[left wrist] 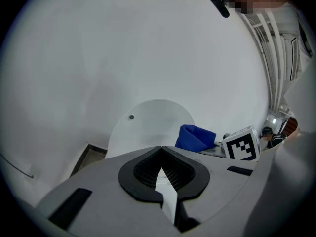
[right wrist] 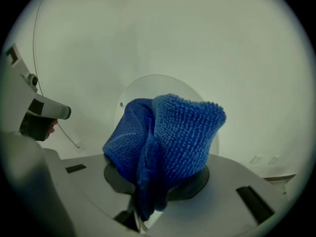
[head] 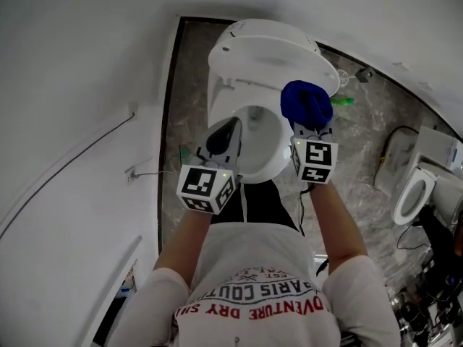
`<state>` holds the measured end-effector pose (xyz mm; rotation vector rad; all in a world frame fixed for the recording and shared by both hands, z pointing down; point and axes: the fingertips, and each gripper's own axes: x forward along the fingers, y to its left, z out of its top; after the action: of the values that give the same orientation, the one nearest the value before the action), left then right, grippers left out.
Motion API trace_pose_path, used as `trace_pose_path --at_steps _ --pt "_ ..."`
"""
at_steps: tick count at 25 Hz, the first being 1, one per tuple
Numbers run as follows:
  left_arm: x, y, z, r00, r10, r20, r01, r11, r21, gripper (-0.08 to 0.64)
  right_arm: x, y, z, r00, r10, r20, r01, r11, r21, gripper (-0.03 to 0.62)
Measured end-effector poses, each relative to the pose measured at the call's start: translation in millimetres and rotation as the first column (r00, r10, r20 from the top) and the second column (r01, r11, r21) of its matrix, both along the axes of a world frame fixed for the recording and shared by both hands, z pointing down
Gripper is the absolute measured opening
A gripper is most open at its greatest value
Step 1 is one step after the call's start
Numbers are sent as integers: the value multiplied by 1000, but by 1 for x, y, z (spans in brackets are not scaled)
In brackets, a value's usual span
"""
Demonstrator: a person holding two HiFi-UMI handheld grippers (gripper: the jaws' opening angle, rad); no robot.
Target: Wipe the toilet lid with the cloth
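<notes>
Cloth, blue and bunched, sits pinched in the closed fingers of the right gripper, just before the raised toilet lid. The left gripper hovers over the bowl, fingers together, empty.

The cloth looks nubby and matt, the toilet lid smooth and glossy.
</notes>
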<state>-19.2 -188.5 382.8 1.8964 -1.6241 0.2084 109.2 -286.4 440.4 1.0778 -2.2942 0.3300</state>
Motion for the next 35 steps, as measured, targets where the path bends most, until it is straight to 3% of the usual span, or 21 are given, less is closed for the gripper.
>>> trace_pose_path --at_steps 6,12,21,29,35 --pt "-71 20 13 994 -28 104 24 999 46 6 -101 15 24 992 -96 85 98 995 -14 94" --pt "-119 26 57 994 -52 93 49 998 31 6 -175 3 63 977 -152 149 151 988 18 94" --pt "-142 28 107 997 10 77 -13 999 39 6 -233 4 88 952 -188 242 185 982 35 94" --pt "-140 27 117 999 25 43 -27 998 48 6 -236 -18 98 961 -93 261 82 995 54 94" --pt "-126 35 129 999 45 13 -45 999 19 6 -211 -36 93 970 -21 243 4 998 70 94"
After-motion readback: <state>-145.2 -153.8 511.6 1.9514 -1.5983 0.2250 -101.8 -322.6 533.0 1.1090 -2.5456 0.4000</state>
